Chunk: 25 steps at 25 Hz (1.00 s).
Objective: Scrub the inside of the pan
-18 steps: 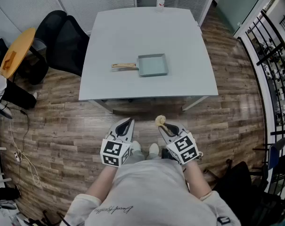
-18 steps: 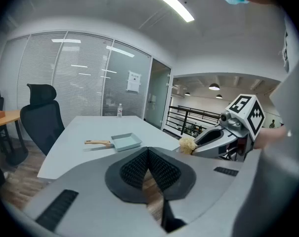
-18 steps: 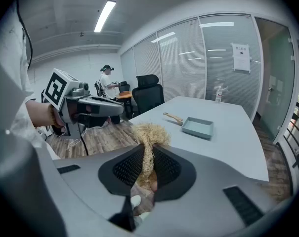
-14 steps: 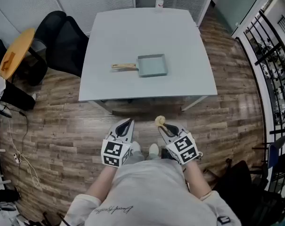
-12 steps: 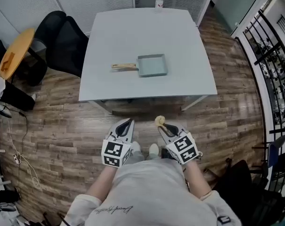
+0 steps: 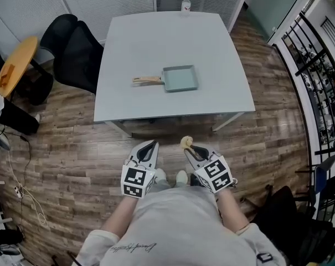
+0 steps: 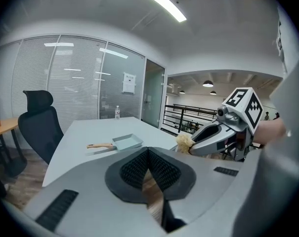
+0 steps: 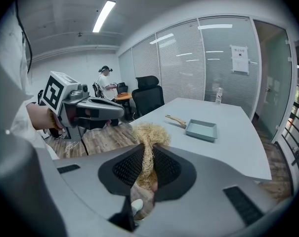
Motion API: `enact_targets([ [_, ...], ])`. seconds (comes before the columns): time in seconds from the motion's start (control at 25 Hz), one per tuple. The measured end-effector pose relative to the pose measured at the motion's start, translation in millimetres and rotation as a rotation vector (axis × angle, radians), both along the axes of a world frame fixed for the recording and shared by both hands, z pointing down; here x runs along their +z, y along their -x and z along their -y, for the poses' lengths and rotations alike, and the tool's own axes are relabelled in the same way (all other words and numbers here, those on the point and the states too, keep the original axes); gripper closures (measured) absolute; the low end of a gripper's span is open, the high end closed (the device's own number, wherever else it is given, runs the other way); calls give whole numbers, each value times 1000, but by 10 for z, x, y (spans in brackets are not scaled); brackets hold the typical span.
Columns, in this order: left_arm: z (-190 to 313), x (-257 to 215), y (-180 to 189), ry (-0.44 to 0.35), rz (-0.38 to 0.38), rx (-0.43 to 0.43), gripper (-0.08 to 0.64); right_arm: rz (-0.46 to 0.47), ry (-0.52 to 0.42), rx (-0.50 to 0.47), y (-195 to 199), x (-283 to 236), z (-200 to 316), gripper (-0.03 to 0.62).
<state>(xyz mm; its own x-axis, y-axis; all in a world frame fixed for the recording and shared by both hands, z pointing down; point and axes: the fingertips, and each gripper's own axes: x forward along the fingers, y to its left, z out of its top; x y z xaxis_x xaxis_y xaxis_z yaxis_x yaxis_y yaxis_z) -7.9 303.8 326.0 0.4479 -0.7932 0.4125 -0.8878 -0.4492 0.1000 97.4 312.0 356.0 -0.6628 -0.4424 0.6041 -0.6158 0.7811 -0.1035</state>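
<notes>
Pan (image 6: 180,77) well ahead of right hand-held gripper (image 6: 188,149) clamping fibre scrubber (image 6: 185,142).

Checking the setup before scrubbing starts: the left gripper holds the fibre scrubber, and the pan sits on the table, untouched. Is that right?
One slip: the fibre scrubber is clamped in the right gripper, as the right gripper view shows; the left gripper is shut on nothing. The pan does sit on the table, untouched.
</notes>
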Motion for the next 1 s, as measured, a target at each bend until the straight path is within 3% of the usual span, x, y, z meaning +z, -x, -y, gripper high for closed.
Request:
enact_targets([
  [0.52, 58, -30, 271, -33, -8, 64, 548, -33, -30, 16, 323, -19, 32, 525],
  [1.0, 275, 47, 180, -26, -20, 94, 548, -50, -29, 34, 210, 37, 198, 525],
])
